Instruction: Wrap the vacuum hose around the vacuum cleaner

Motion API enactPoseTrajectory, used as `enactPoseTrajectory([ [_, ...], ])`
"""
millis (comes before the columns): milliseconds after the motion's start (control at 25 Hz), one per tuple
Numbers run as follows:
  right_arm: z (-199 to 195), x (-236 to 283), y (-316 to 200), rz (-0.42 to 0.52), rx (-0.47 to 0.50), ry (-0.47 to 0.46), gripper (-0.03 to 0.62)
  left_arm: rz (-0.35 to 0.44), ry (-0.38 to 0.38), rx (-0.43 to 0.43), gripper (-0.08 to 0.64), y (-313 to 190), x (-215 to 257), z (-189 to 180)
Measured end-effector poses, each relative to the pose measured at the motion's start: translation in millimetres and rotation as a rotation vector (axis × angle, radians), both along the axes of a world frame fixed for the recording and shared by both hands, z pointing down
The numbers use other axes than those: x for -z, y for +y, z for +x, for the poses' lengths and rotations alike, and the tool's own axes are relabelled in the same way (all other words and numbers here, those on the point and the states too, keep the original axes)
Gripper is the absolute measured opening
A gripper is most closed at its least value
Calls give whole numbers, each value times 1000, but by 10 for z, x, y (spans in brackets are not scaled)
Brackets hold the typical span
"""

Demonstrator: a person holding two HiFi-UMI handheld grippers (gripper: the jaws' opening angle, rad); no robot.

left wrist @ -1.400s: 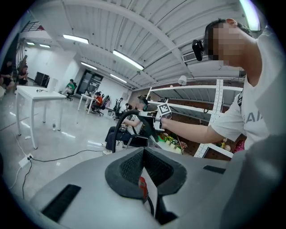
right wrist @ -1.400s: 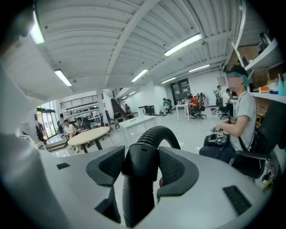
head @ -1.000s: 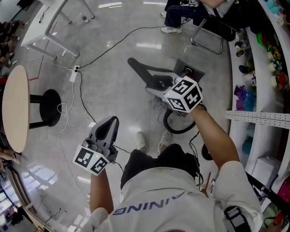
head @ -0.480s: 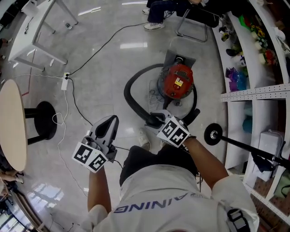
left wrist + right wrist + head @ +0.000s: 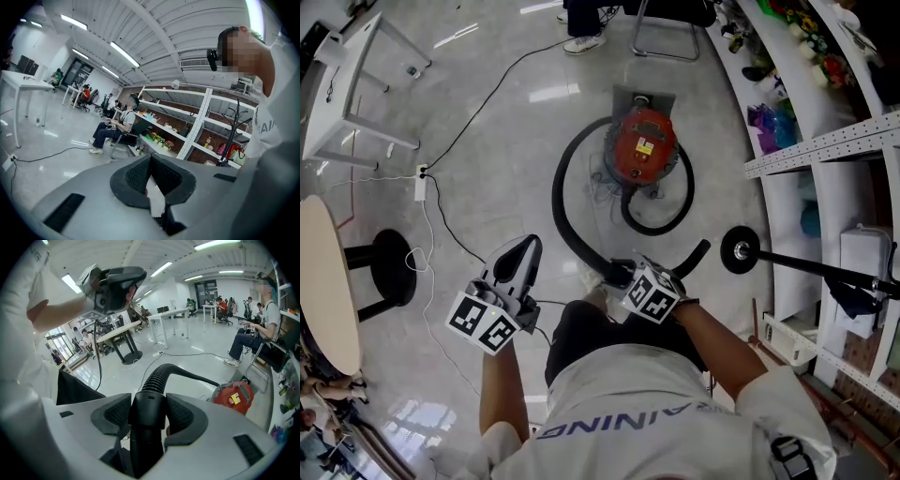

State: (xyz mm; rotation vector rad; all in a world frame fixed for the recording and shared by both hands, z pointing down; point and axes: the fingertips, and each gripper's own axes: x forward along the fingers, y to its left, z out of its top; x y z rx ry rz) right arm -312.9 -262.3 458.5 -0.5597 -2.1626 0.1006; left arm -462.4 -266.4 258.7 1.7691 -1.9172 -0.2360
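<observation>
Hose [image 5: 555, 202] end's pulled back from the vacuum [image 5: 643, 145] dead ahead, clamped in right gripper [image 5: 622, 274] jaws; left gripper [image 5: 523, 247] jaws closed, empty.

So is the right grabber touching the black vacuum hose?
Touching. The right gripper view shows the right gripper with a jaw pad pressed against each side of the vacuum hose, at its smooth black end piece, with no gap on either side.

The left gripper [image 5: 523, 253] is held out on a bent arm, jaws closed and empty. The right gripper [image 5: 625, 276] is held near the body, jaws clamped on the vacuum hose [image 5: 157, 377].
</observation>
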Motion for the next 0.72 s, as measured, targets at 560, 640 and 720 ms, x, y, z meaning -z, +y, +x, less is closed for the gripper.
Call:
enactPoseTrajectory([
  [560,2086,-1067,-415,-26,15,32,238,-134,-55,-34,17,-263,-804,1929],
  [640,2166,-1234,-482,-35,5,35,238,-148,-48,-40,17,-291,-959,2062],
  [720,2202,-1349,-518,-39,-12,32,238,-172,-58,-52,17,-279,-1107,2164],
])
